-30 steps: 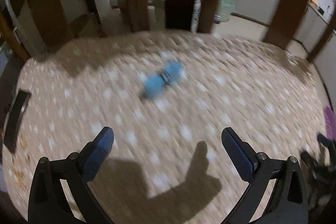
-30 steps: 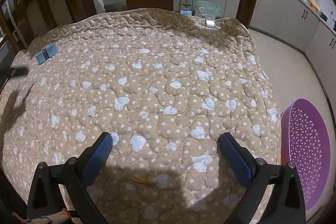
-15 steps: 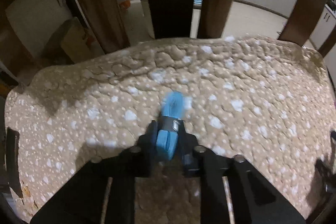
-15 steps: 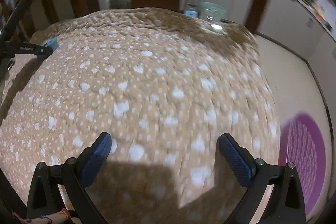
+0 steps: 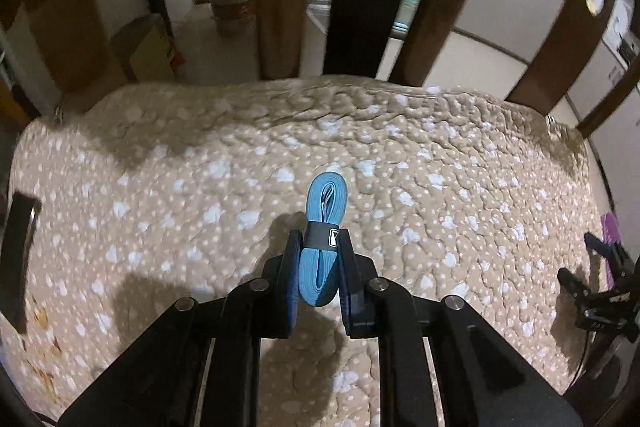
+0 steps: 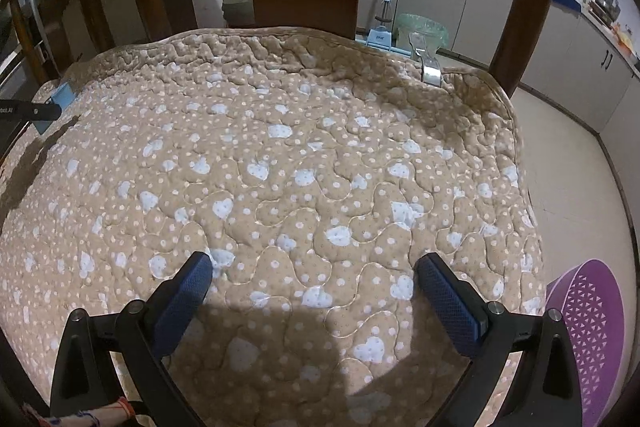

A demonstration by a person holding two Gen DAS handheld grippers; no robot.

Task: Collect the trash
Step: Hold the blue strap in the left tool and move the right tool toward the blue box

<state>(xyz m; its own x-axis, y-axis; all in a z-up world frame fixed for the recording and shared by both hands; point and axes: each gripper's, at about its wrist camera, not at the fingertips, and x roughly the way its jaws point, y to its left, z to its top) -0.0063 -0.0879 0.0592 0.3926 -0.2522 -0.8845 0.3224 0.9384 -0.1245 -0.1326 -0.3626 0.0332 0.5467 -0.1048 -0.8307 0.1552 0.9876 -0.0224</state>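
1. Between my left gripper's (image 5: 319, 267) pads, a folded blue strap (image 5: 322, 227) is clamped above the quilt (image 5: 440, 187).
2. My right gripper (image 6: 316, 281) hangs wide apart over the quilt, holding nothing.
3. Beyond the quilt's right edge sits a purple basket (image 6: 592, 331).

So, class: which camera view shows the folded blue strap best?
The left wrist view. The blue strap sits centre frame, clamped in the left tool, its black band sharp. The right wrist view catches only a small blue corner at the far left edge of the quilted mat.
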